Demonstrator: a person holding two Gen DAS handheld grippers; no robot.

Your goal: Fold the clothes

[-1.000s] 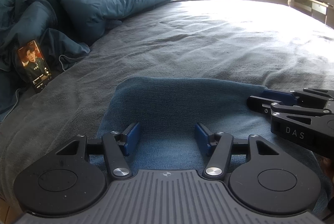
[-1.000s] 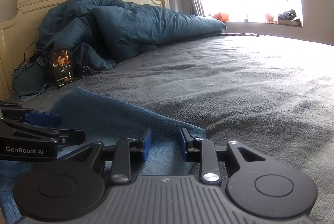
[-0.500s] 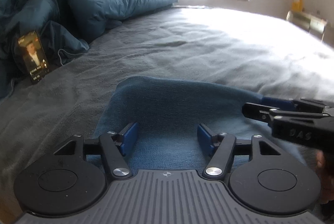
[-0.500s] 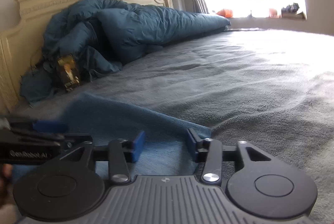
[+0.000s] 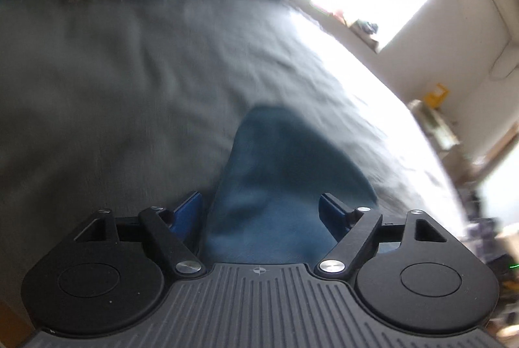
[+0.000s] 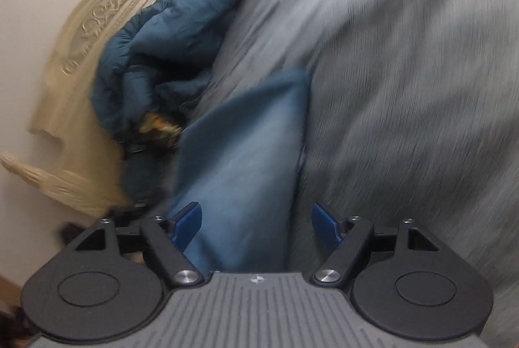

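Both tongs tilted, one blue garment (image 5: 279, 185), two open tongs (image 5: 261, 211)

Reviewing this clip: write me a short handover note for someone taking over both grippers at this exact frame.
Left gripper: open, the blue garment lying between its fingers, not clamped.
Right gripper: open, the same garment running between its fingers, not clamped.
Garment lies on the grey bedsheet, near the dark blue duvet by the headboard.
Both views are tilted and motion-blurred; how many folds are done cannot be told.
Left: probably regrip, finish folding, flatten.
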